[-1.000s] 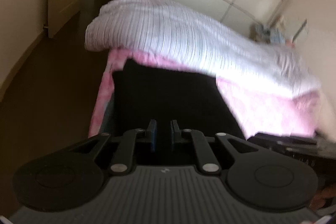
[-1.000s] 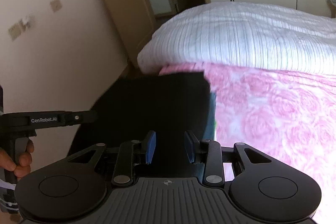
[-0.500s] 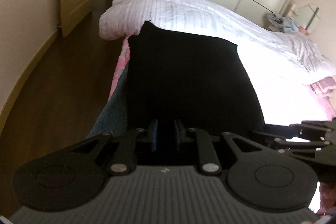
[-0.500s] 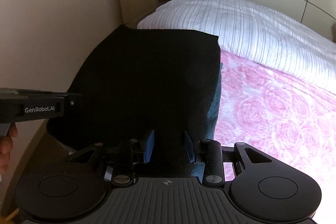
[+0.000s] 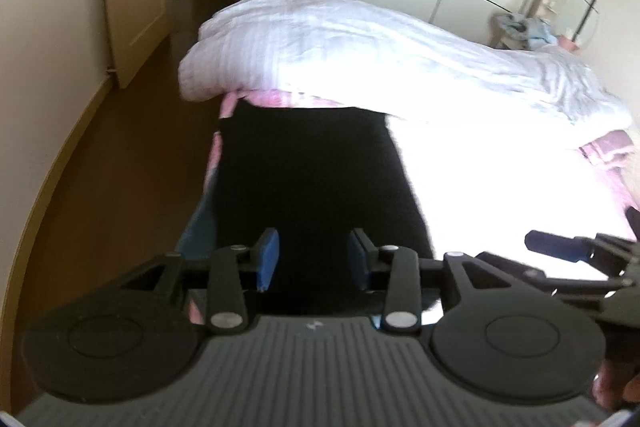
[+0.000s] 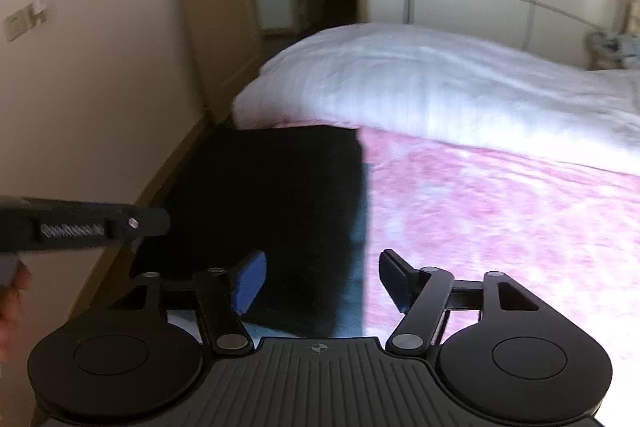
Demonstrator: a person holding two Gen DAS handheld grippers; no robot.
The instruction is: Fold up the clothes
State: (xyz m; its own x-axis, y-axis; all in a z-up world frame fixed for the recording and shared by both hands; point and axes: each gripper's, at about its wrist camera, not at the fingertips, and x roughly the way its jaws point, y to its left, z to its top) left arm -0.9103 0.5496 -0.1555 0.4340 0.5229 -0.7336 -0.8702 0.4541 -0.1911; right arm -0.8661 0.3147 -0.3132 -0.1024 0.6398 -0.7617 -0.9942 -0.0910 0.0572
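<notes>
In the left wrist view, we held the left gripper [image 5: 313,259] with its blue-padded fingers [image 5: 267,258] spread apart, gripping nothing, above the near end of the black garment [image 5: 316,171]. The garment lay flat along the left edge of the bed [image 5: 500,187], its far end close to the white duvet [image 5: 380,55], with a blue cloth [image 5: 198,223] showing along its left side. Part of the right gripper [image 5: 580,259] appeared at the right. In the right wrist view, we held the right gripper [image 6: 322,281] with fingers [image 6: 250,281] spread wide and empty above the garment's [image 6: 272,203] near right edge, beside the pink floral bedspread [image 6: 500,219]. The left gripper's body [image 6: 80,225] entered from the left.
</notes>
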